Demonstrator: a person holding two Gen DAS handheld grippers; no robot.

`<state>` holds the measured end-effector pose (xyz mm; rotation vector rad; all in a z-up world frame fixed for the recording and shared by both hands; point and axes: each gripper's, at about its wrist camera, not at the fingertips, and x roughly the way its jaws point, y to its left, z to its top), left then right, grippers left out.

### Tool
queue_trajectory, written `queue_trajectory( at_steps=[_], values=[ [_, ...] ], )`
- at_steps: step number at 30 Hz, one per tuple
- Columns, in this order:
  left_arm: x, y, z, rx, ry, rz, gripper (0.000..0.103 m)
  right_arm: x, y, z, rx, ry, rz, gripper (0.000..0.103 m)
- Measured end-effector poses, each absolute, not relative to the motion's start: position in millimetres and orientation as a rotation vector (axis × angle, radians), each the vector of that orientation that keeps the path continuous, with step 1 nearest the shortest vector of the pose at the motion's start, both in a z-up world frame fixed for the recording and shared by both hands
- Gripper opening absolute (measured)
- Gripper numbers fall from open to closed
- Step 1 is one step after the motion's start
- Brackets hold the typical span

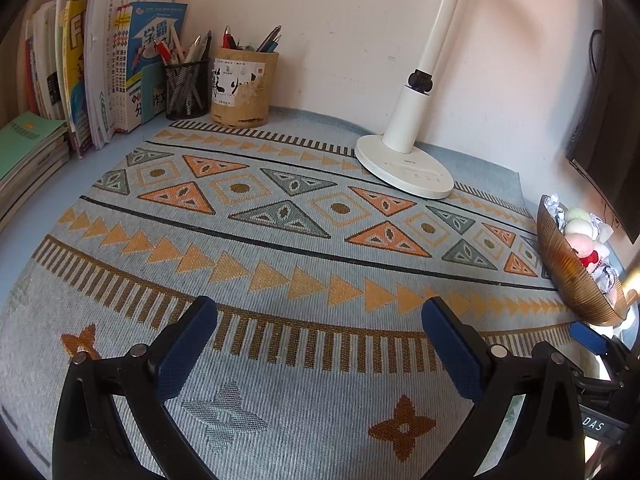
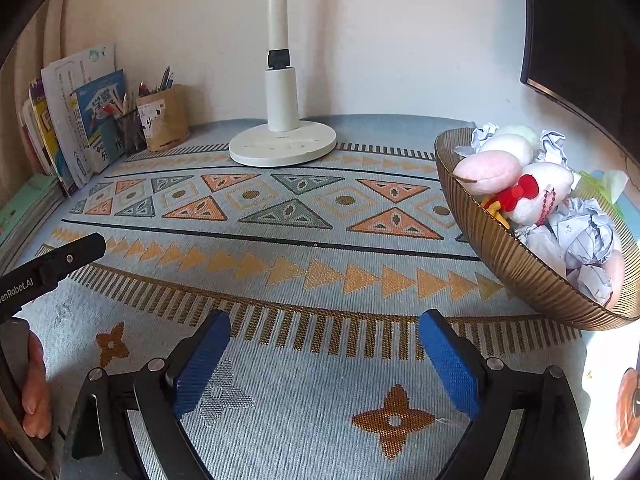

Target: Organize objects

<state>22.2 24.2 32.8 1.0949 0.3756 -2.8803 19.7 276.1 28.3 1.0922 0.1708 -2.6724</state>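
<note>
patterned mat (image 1: 280,240) spreads out ahead, nothing on its middle. far ahead on the left, books (image 1: 100,60) lean on the wall, a mesh pen cup (image 1: 187,89) and a tan pen pot (image 1: 244,88) just beside them. white lamp (image 1: 404,164) stands ahead, right of centre, and a dark monitor (image 1: 612,120) hangs at far right.

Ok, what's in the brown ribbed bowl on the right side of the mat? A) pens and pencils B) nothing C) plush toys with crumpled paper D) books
C: the bowl holds plush toys among crumpled paper; the pens stand in cups by the wall.
</note>
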Motion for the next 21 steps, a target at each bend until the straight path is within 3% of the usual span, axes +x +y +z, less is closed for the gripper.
queue_trajectory(
  at_steps=[21],
  values=[
    [22.9, 26.1, 32.7, 1.101, 0.38, -2.888, 0.102, 17.0, 276.3, 25.4, 1.127, 0.158, -2.665, 0.095]
  ],
)
